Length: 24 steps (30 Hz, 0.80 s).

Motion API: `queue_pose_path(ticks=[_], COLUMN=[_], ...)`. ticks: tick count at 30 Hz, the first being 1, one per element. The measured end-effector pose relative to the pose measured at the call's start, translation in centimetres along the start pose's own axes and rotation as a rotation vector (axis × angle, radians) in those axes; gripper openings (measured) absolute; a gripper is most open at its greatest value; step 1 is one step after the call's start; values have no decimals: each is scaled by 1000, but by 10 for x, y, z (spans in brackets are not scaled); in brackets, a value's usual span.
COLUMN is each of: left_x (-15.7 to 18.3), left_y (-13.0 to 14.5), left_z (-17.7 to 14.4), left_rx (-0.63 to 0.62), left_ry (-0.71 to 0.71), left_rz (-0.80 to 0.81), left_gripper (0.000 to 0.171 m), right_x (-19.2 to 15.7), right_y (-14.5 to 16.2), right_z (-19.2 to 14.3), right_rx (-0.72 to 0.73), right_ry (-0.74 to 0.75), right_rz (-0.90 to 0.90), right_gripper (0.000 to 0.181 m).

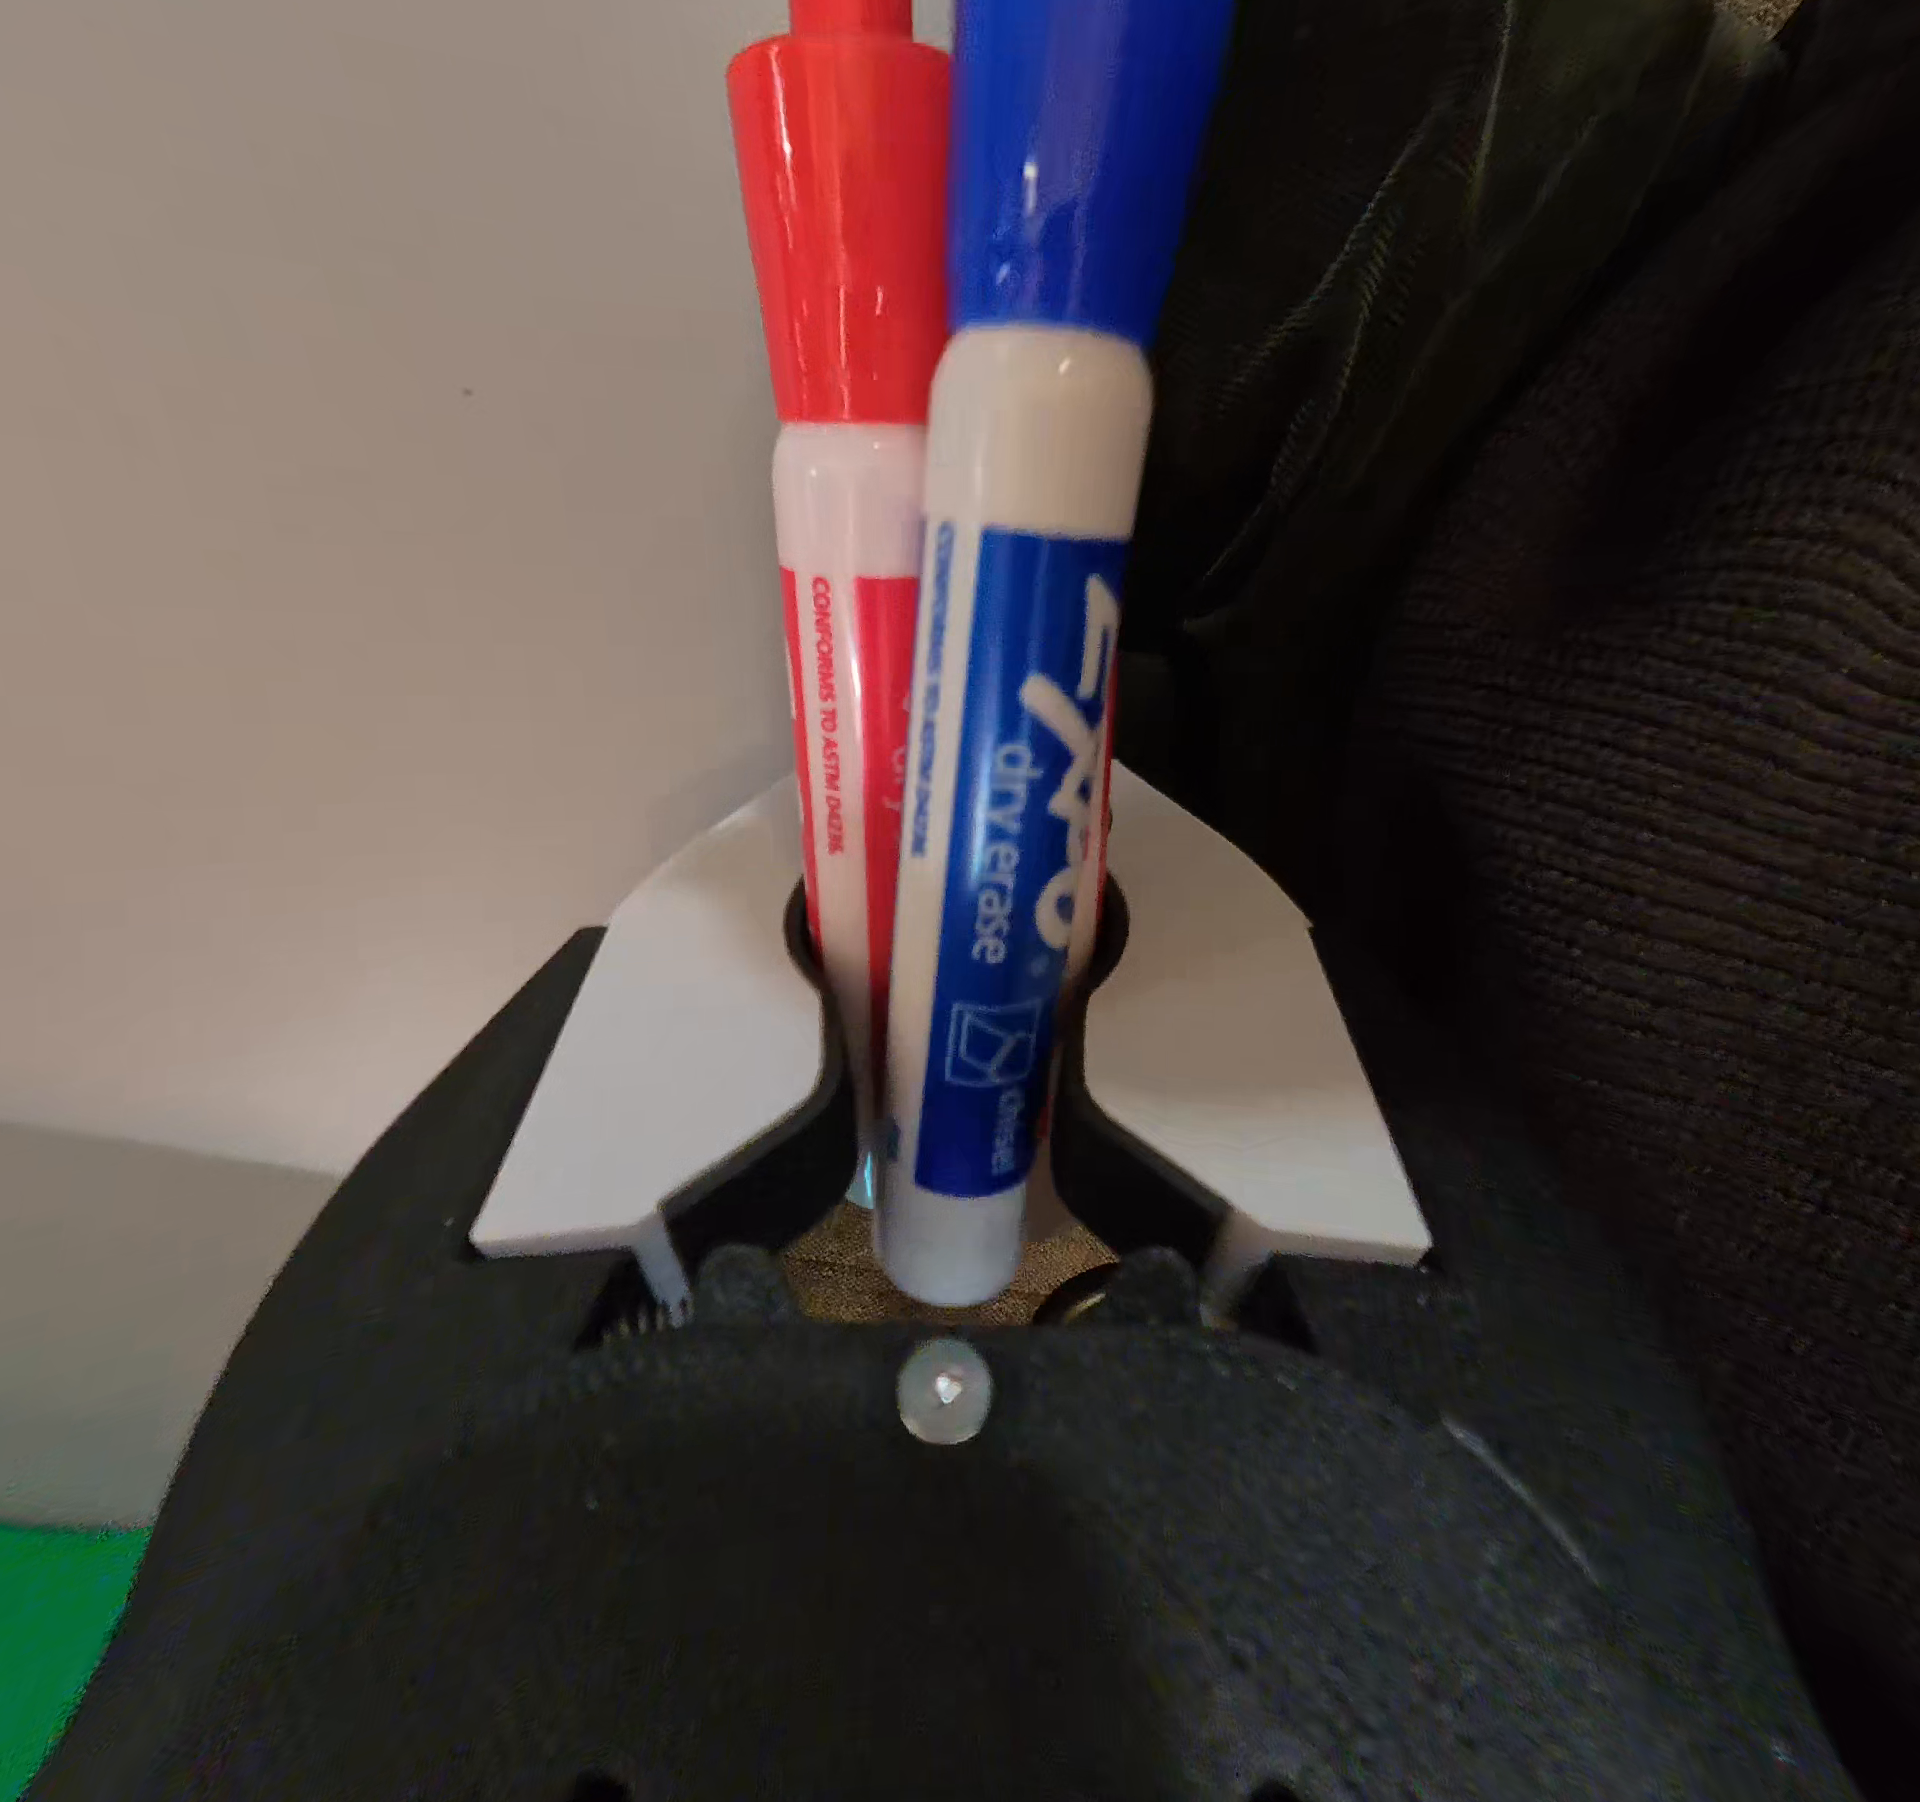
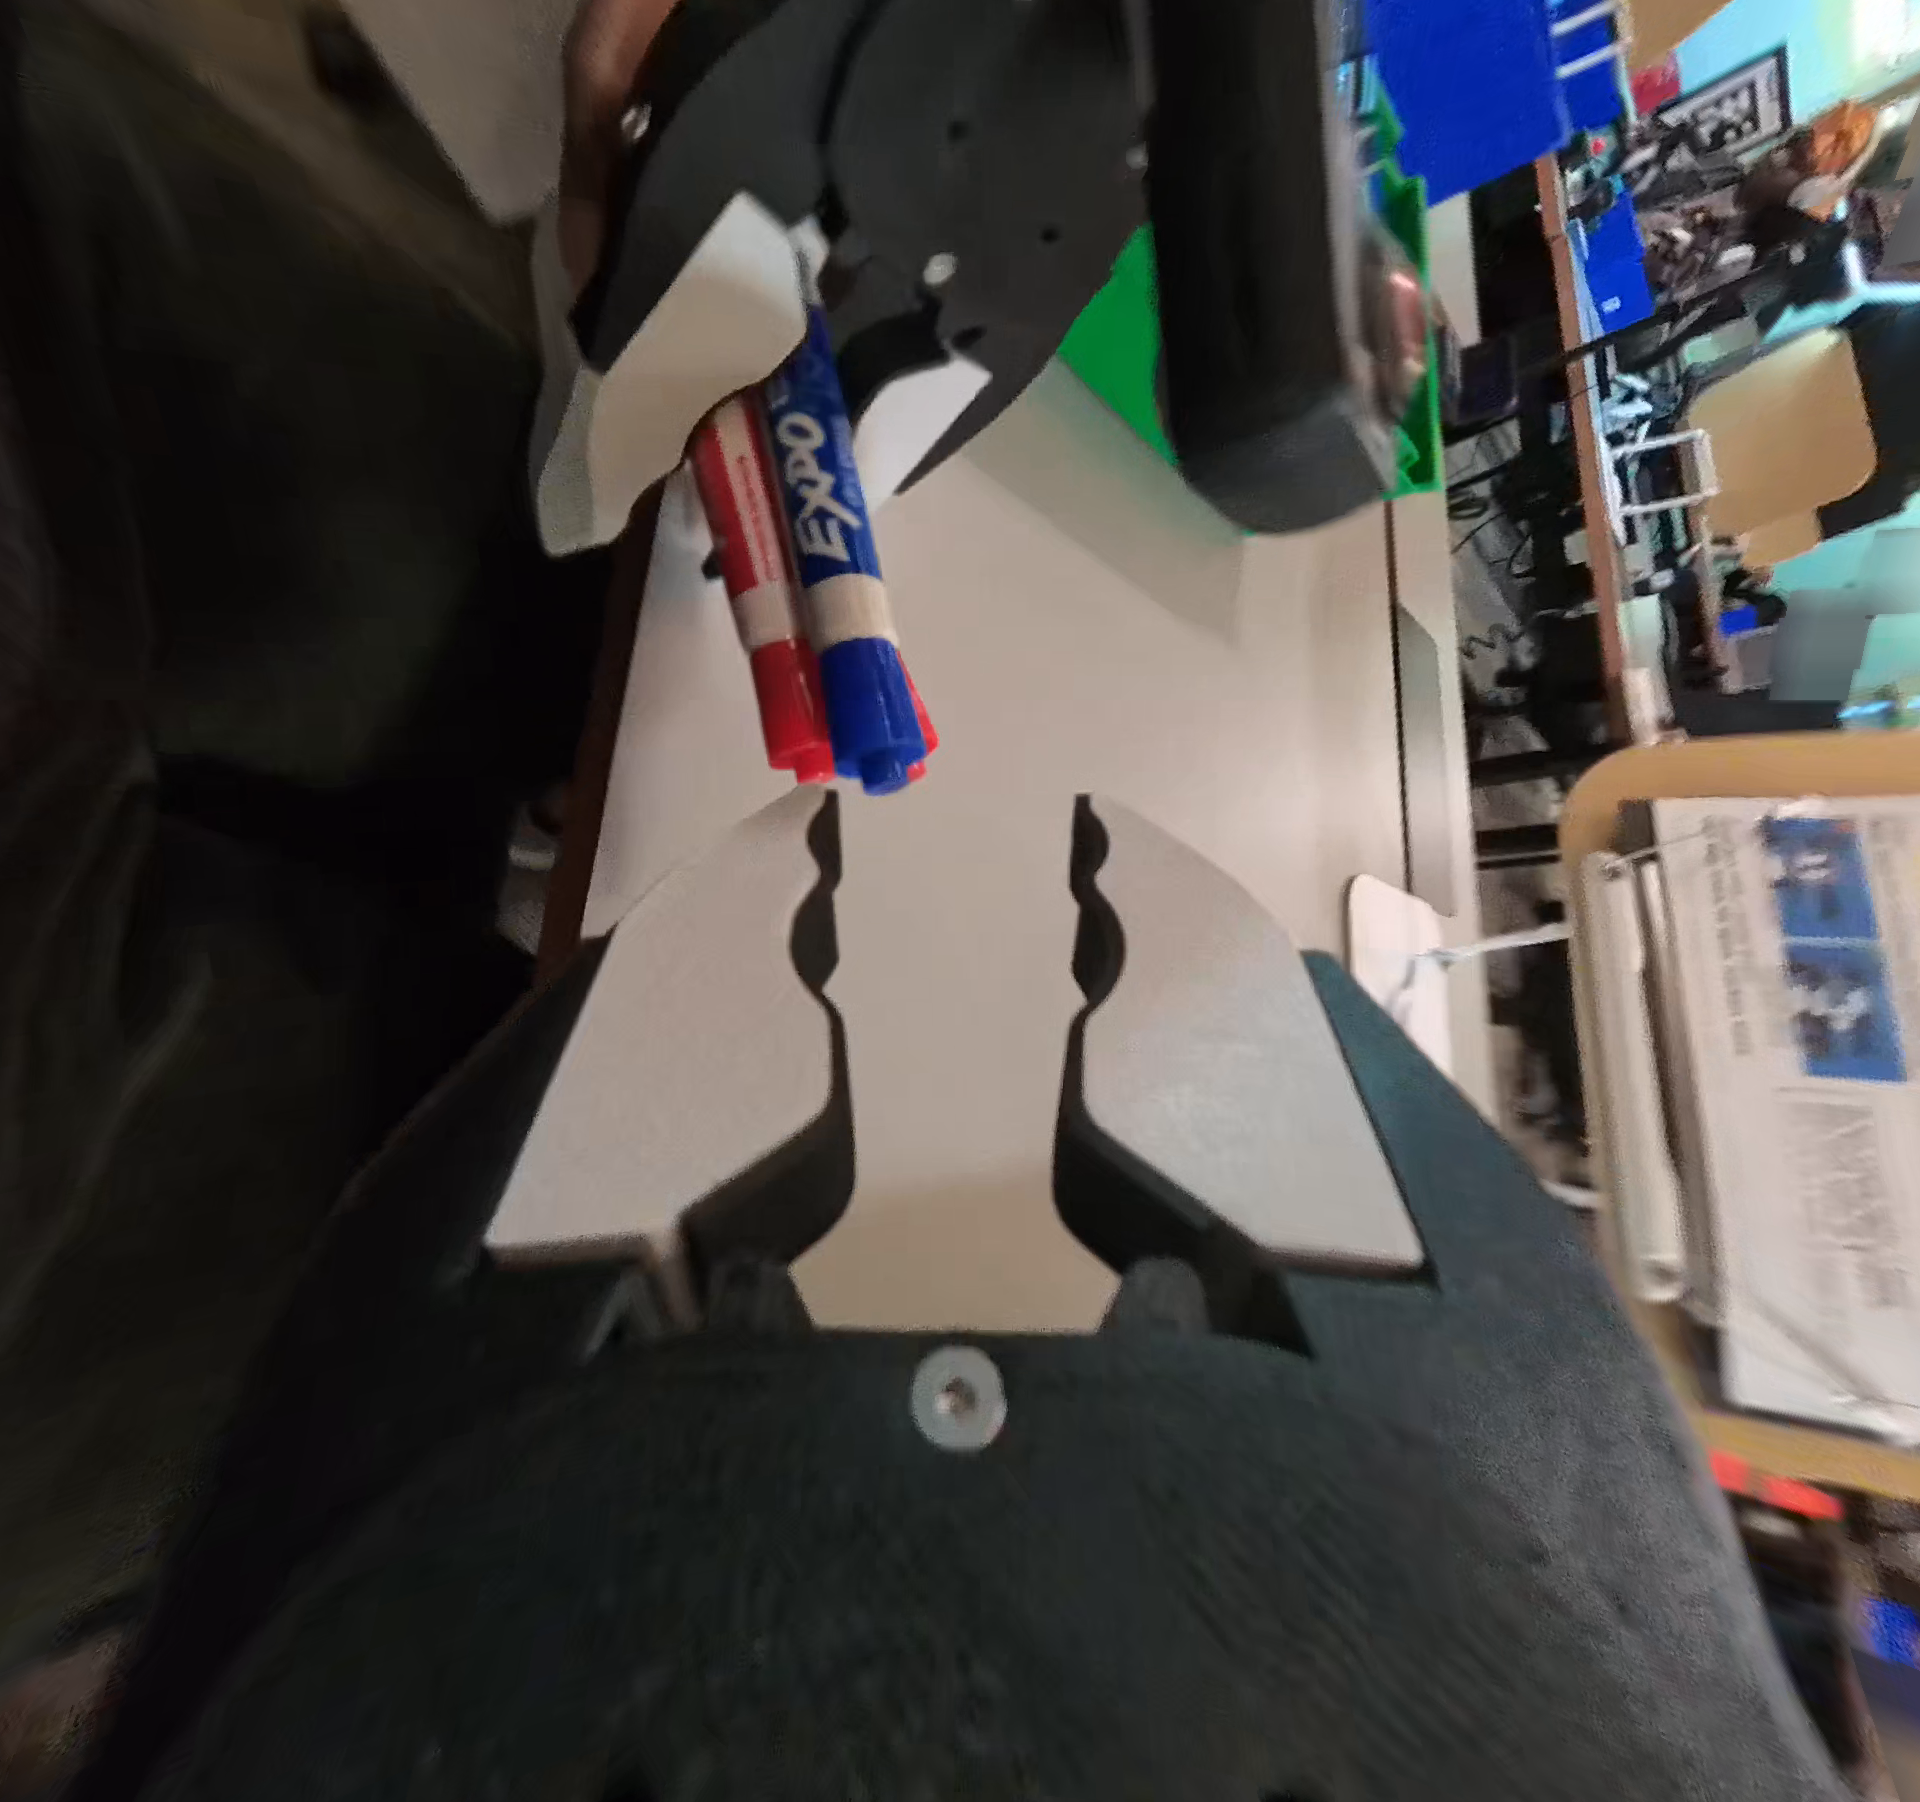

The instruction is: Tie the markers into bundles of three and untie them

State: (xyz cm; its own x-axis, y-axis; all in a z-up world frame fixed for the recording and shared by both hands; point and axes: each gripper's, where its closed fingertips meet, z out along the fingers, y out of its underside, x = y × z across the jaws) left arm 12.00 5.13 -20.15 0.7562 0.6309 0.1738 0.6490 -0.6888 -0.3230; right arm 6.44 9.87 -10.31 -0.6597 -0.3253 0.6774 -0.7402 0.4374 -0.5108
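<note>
Clenched jaws on the left gripper (image 1: 956, 931) pinch a red marker (image 1: 847, 464) and a blue marker (image 1: 1029, 547) side by side, caps pointing outward over the white table (image 2: 1039, 609). Right gripper (image 2: 951, 817) is parted and empty, its tips just beside those caps.

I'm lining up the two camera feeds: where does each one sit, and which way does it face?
Left wrist view: on the left claw, looking along its fingers at the red marker and blue marker it clamps; dark clothing to the right.
Right wrist view: on the open right claw, facing the white table and the left claw, with a hand behind it.
Shared: both markers, the left claw, the table.
</note>
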Motion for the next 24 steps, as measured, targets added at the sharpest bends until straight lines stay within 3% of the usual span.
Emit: queue_pose_path(ticks=[6, 11, 16, 24], left_x=[-18, -38, -49, -34], left_y=[1, 6, 1, -7], left_z=[-10, -15, -12, 1], left_rx=[-78, -216, -255, -254], left_ry=[60, 88, 66, 98], left_rz=[73, 52, 71, 152], left_gripper=[46, 44, 44, 44], right_x=[34, 24, 11, 0], right_y=[8, 12, 18, 13], right_z=[-10, -1, 16, 22], right_rx=[171, 273, 208, 201], right_ry=[74, 19, 0, 57], right_rz=[572, 922, 919, 705], right_gripper=[31, 29, 32, 27])
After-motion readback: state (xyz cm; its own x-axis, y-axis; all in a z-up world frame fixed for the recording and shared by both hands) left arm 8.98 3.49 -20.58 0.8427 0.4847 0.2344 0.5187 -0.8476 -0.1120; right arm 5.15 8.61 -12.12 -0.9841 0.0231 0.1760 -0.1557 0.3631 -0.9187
